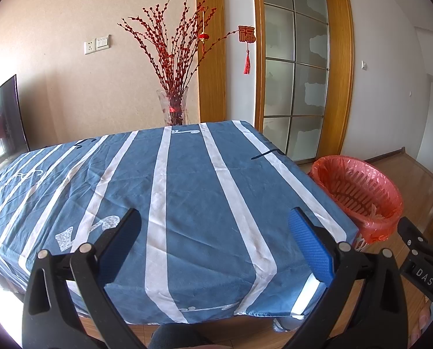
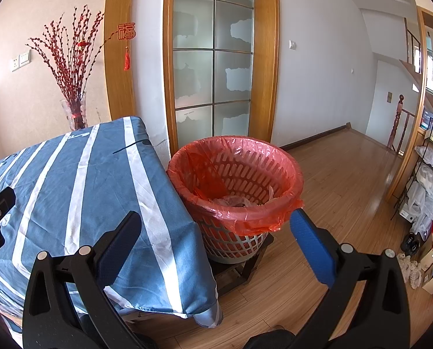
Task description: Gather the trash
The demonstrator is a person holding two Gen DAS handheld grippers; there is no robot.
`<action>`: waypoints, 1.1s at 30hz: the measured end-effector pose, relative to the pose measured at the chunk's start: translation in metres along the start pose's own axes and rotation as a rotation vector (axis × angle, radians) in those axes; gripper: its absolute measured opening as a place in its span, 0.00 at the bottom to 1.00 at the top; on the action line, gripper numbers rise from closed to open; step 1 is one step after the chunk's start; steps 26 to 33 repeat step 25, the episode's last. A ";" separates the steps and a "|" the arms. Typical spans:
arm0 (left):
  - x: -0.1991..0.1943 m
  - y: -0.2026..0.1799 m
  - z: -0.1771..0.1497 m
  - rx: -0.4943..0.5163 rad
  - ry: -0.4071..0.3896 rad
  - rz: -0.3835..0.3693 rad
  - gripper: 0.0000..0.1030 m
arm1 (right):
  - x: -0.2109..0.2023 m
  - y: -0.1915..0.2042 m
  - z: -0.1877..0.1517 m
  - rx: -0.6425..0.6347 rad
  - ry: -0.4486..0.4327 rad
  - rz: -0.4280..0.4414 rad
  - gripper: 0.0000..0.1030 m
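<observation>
A waste basket (image 2: 236, 174) lined with a red plastic bag stands on a low dark stand beside the table's right edge; crumpled clear plastic trash (image 2: 234, 200) lies inside it. It also shows in the left wrist view (image 1: 359, 192). The table carries a blue cloth with white stripes (image 1: 170, 203), and no loose trash shows on it. My left gripper (image 1: 216, 221) is open and empty above the table's near edge. My right gripper (image 2: 216, 224) is open and empty, near the table's corner in front of the basket.
A glass vase of red branches (image 1: 174, 107) stands behind the table's far edge. A glass-panelled door (image 2: 213, 58) is behind the basket. Wooden floor (image 2: 347, 174) stretches to the right, with a shelf rack of bags (image 2: 428, 180) at far right. A dark screen (image 1: 10, 113) stands at left.
</observation>
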State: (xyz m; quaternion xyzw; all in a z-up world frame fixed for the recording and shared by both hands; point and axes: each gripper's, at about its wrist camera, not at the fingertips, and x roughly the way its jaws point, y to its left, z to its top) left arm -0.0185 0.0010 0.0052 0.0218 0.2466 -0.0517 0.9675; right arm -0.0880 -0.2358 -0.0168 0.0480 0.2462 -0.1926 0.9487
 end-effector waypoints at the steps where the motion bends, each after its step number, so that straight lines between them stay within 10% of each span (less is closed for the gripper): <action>1: 0.000 0.000 0.000 0.000 0.000 0.000 0.96 | 0.000 0.000 0.000 0.000 -0.001 0.000 0.98; 33: 0.002 0.000 -0.001 0.007 0.008 0.000 0.96 | 0.002 0.001 0.000 0.000 0.004 0.000 0.98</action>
